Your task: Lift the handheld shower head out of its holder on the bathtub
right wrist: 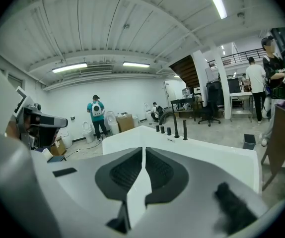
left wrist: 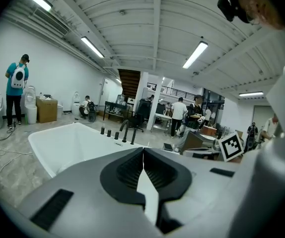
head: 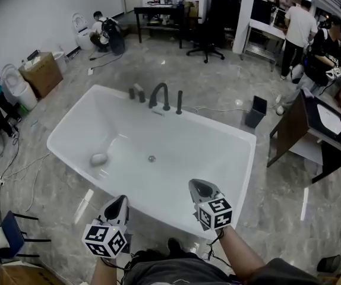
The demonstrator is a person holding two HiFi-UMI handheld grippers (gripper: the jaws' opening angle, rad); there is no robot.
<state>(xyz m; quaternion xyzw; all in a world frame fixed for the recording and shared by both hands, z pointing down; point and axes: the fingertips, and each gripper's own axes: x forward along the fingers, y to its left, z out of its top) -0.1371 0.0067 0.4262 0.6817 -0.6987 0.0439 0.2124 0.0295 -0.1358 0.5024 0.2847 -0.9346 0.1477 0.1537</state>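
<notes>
Left tool (head: 120, 200) and right tool (head: 198, 186), both pressed together and empty, hung at the bathtub's (head: 69, 153) near rim, the approach apparently just beginning, with the far-rim shower head (head: 179, 101) calling for a reach and spread jaws.

Between the left tongs (head: 121, 199) and right tongs (head: 196, 186) at the near rim and the fittings on the far rim lies the open basin of the bathtub (head: 69, 136) — only a pale rounded lump (head: 98, 158) sits low at its left. The shower head (head: 179, 102) stands just right of the arched spout (head: 159, 95), not touching it; two knobs (head: 136, 92) stand further left. Its right side is open rim — a black bin (head: 255, 111) stands on the floor beyond.
</notes>
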